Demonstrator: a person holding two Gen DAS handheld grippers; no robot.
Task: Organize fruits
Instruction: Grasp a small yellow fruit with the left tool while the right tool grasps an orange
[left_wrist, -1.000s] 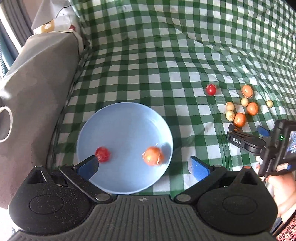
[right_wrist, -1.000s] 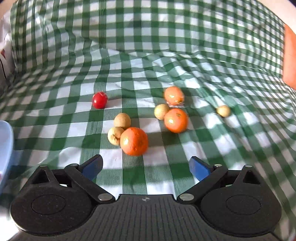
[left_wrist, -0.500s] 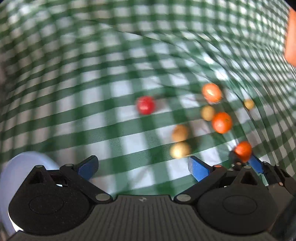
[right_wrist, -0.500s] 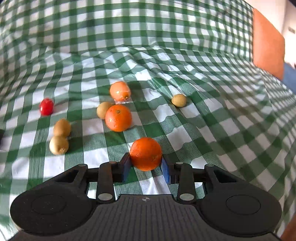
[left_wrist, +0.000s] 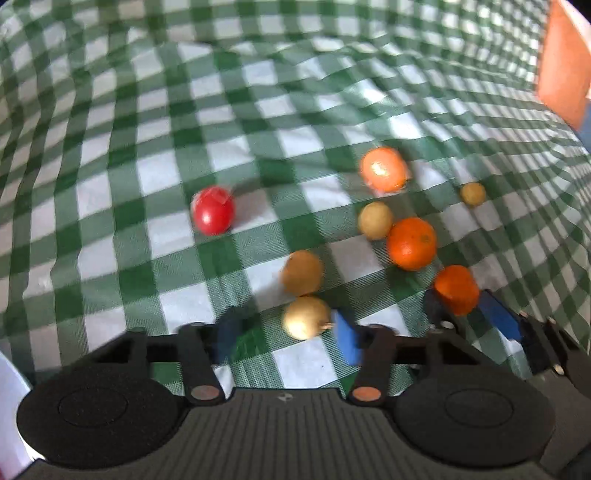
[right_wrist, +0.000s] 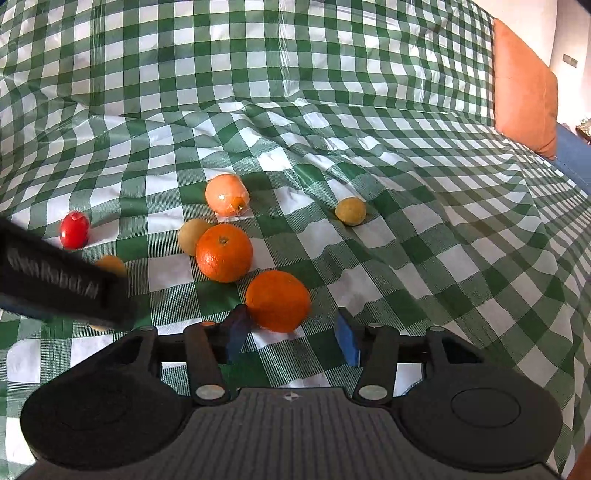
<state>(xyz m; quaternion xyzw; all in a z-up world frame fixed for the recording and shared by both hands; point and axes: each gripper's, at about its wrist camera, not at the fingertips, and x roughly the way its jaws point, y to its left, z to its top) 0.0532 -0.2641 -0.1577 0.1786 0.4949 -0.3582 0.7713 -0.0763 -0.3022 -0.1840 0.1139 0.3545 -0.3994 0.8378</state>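
Our left claw (left_wrist: 287, 334) has swung away from the shallow light-blue plate, where a red fruit and an orange one already lay a second ago, and now points down at the loose fruit on the green-and-white checked cloth (right_wrist: 406, 184). Its jaws have gone from wide open to closed around a small round tan fruit (left_wrist: 306, 323). The right pad lies against the skin. The left pad is smeared by motion and the picture catches it just short, so we judge this a fresh grip and not a proven one. Only a pale sliver of what we take for the plate (left_wrist: 9, 398) shows at the lower left edge of the left wrist view. Our right claw (right_wrist: 291, 334) was clamped on a round bright orange citrus fruit (right_wrist: 277, 301) half a second ago, and its jaws have just been opening. The citrus fruit sits on the cloth between them, touching the left pad and clear of the right one, so nothing is held there now. We read that as a slipped or abandoned grasp that needs closing again before any lift. A red tomato-like fruit (left_wrist: 213, 210), a second orange citrus fruit (right_wrist: 224, 253), a pale orange fruit in clear wrap (right_wrist: 226, 194) and three more tan fruits also wait on the cloth, so most of the sorting lies ahead.
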